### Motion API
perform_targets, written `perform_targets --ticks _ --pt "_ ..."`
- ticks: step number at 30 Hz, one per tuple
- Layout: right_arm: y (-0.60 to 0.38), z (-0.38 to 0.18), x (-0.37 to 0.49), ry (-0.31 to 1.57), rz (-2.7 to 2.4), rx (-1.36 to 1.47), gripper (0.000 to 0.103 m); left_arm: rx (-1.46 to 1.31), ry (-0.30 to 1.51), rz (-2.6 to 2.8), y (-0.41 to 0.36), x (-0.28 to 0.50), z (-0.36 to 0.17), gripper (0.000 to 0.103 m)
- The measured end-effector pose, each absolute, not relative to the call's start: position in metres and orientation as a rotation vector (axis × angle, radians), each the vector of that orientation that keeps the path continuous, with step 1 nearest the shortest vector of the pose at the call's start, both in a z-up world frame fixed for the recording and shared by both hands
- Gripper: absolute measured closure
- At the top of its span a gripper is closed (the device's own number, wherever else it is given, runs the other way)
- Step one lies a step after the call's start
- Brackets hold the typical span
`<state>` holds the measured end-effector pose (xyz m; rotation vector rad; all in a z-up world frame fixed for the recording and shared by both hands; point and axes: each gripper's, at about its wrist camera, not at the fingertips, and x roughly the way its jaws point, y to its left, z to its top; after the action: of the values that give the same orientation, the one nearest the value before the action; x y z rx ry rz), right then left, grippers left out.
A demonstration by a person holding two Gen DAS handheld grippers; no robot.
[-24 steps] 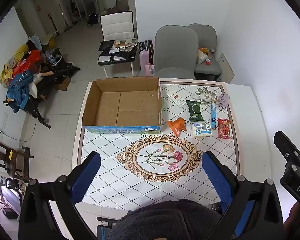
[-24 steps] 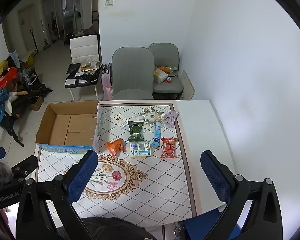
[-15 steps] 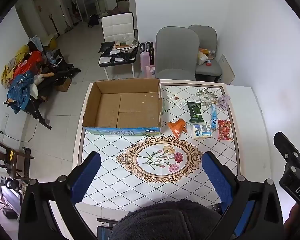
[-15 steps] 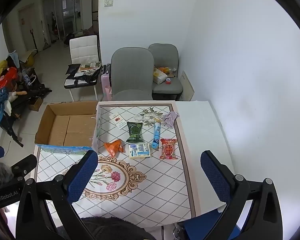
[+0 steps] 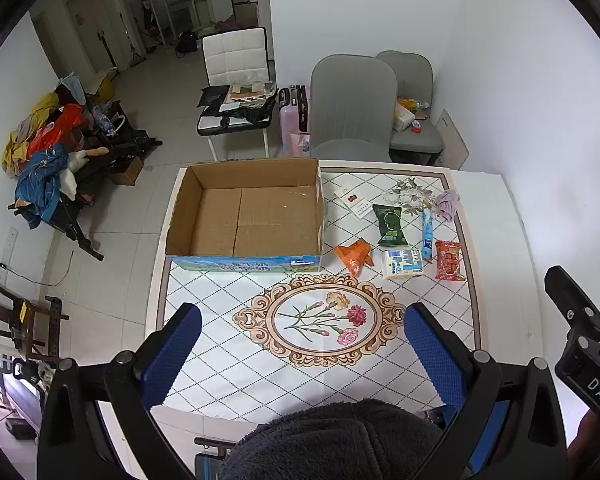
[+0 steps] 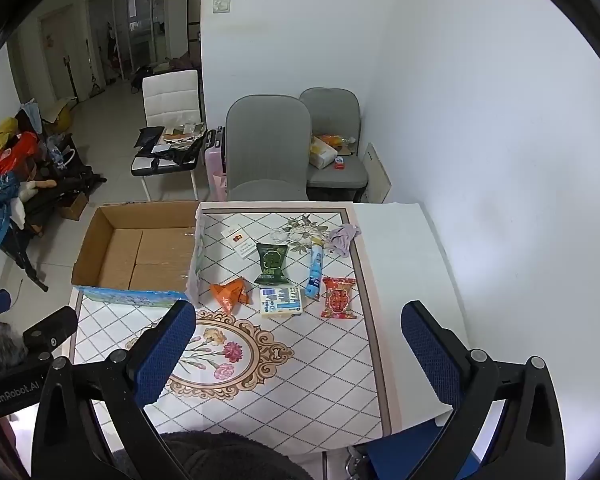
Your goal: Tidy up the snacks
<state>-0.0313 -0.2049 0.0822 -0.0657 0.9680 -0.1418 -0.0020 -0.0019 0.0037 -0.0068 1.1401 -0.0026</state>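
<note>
Stood bare inside: cardboard box [image 5: 244,216] at table's [image 5: 228,364] far left. Lay right of it: five snack packets [image 6: 280,300]. Hovered near, fingers spread, grasping nothing: left gripper [image 5: 300,352], right gripper [image 6: 296,356].

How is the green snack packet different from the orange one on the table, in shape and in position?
The green packet is a flat rectangular pouch; the orange packet is crumpled into a rough triangle. The green packet lies farther from the grippers, next to the blue tube; the orange packet lies nearer and closer to the cardboard box. Both rest on the table, outside the box, untouched.
</note>
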Motion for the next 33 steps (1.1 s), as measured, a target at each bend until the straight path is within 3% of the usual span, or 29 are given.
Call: perform_targets --ticks 33 --pt "-0.206 0.087 -0.04 0.923 -0.143 -0.053 0.0 -0.006 1.07 0.029 0.002 -0.01 0.014 0.0"
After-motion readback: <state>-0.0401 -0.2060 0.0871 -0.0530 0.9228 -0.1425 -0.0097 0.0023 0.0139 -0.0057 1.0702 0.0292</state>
